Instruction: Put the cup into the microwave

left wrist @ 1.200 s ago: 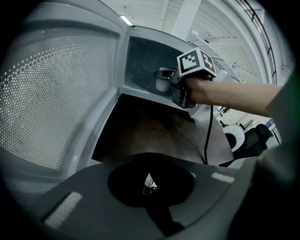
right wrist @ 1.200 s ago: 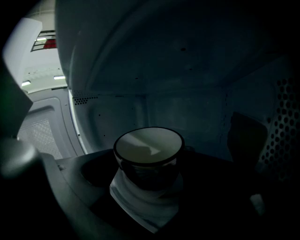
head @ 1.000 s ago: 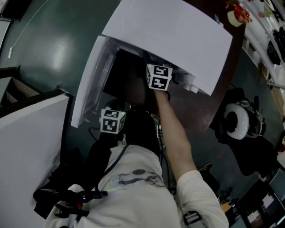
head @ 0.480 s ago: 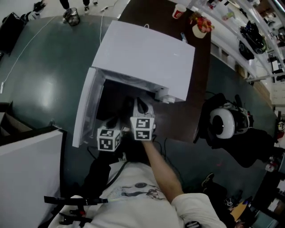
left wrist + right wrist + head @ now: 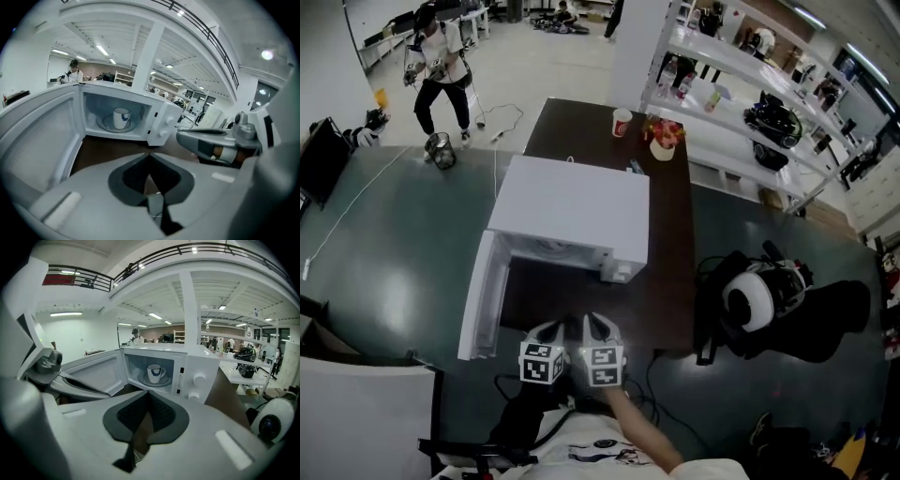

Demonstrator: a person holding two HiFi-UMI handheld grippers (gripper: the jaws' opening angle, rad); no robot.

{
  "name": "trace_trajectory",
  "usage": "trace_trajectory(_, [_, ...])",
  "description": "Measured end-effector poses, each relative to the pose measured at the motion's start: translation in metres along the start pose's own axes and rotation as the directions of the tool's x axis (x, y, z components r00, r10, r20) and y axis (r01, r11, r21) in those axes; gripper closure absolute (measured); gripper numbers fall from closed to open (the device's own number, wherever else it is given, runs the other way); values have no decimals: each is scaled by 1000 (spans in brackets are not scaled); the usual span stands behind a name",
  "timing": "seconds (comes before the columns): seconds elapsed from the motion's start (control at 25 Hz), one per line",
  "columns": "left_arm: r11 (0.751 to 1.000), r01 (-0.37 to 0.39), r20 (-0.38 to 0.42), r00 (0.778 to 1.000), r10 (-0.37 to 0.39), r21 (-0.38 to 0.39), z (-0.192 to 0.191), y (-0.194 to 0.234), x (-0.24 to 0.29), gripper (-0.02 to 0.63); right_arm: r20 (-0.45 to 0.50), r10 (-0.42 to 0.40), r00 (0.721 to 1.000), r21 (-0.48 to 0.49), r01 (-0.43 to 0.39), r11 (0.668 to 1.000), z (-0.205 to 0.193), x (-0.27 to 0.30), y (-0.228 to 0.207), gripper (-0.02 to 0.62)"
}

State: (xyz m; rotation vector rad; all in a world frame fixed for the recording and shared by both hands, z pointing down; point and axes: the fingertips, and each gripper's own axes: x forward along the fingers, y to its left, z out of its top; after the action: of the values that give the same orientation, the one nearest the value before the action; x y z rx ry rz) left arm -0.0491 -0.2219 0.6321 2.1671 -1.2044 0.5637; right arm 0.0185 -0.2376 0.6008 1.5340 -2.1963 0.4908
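Cup delivered, right tongs withdrawn from microwave.
Cup stands upright on the turntable plate inside; door hangs open. Right tongs, reaching into the cavity a second ago, now sit pinched together and empty beside the left tongs, also closed on nothing, at the tabletop's near edge. Placement looks done.

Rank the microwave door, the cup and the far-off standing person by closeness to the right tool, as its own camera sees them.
1. Microwave door, swung open on the left, nearest the right tool.
2. Cup, inside the microwave, centre.
3. Person, standing far behind, above the microwave's top.
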Motion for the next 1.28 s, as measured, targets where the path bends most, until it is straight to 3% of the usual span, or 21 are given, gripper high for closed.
trace_trajectory(0.52, [1000,22,128,991,-24,21,-39,-97,-88,607,123,-20,992,42,15,999,-33,-147,17,594])
trace_trajectory(0.76, [998,50,156,986,-56,38,-47,-122,-107,607,146,-38,989,60,29,998,-45,-181,14,594])
trace_trajectory(1.08, [997,58,185,981,-66,48,-62,-123,-142,607,157,-47,986,52,39,998,-50,-216,35,594])
trace_trajectory(1.28, [998,43,184,982,-49,35,-92,-103,-177,607,156,-61,986,47,55,997,-60,-228,61,594])
